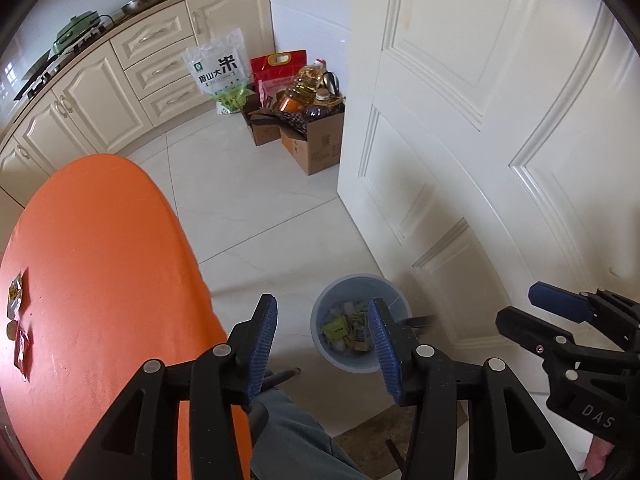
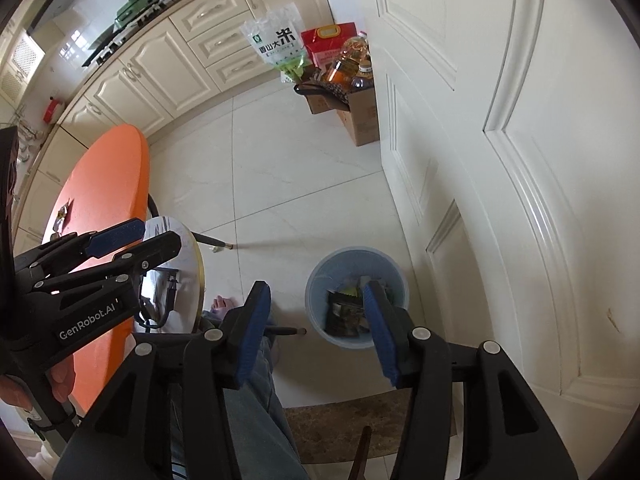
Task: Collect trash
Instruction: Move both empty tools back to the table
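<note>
Currently both the left gripper and right gripper hang with fingers apart and empty above the blue bin; we judge the remaining wrappers on the orange counter next, approached low and flat.

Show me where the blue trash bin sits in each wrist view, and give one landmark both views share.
Left wrist view: the blue trash bin is low and centre-right on the floor, partly behind that gripper's right finger.
Right wrist view: the bin is low and centre, beside the white door.
Shared landmark: the cardboard box of bottles against the door.
</note>
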`<state>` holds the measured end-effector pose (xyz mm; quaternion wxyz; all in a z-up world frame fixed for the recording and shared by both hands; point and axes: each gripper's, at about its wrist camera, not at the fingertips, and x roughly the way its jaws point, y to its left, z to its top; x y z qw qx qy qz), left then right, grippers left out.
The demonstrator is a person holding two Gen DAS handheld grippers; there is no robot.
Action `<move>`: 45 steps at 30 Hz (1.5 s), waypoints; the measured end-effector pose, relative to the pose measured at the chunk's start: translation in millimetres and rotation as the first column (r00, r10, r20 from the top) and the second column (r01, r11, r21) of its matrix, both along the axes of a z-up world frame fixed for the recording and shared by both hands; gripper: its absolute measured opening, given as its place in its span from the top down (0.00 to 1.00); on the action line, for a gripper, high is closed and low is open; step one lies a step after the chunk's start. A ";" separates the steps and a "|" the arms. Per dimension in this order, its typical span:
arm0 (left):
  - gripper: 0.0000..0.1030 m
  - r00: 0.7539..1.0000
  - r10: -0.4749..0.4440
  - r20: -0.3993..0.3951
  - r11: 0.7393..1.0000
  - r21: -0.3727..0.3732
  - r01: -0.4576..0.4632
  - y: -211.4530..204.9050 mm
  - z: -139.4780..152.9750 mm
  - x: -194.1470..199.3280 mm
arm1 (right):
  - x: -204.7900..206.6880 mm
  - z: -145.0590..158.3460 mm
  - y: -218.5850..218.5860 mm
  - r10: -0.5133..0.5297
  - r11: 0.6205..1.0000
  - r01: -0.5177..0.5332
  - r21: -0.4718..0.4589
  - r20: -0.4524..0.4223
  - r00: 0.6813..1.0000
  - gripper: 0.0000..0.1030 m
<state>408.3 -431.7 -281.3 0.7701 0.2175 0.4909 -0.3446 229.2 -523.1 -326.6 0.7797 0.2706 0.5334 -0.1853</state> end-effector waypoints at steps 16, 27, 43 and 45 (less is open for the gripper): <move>0.55 1.000 0.018 0.017 0.997 -0.070 -0.017 64.7 33.5 -22.7 | -1.9 36.6 33.5 0.037 0.998 -0.036 -0.051 0.022 0.999 0.51; 0.50 0.986 0.159 0.051 0.977 -0.149 -0.150 166.0 68.9 -18.4 | 33.5 66.1 100.1 0.166 0.982 -0.160 -0.096 0.060 0.984 0.37; 0.38 0.881 0.469 0.068 0.876 -0.162 -0.454 355.1 90.4 13.5 | 127.2 70.2 214.6 0.401 0.914 -0.395 -0.095 0.061 0.914 0.13; 0.38 0.863 0.501 0.070 0.861 -0.147 -0.487 372.0 87.3 23.2 | 139.5 63.3 225.2 0.423 0.905 -0.418 -0.080 0.052 0.905 0.13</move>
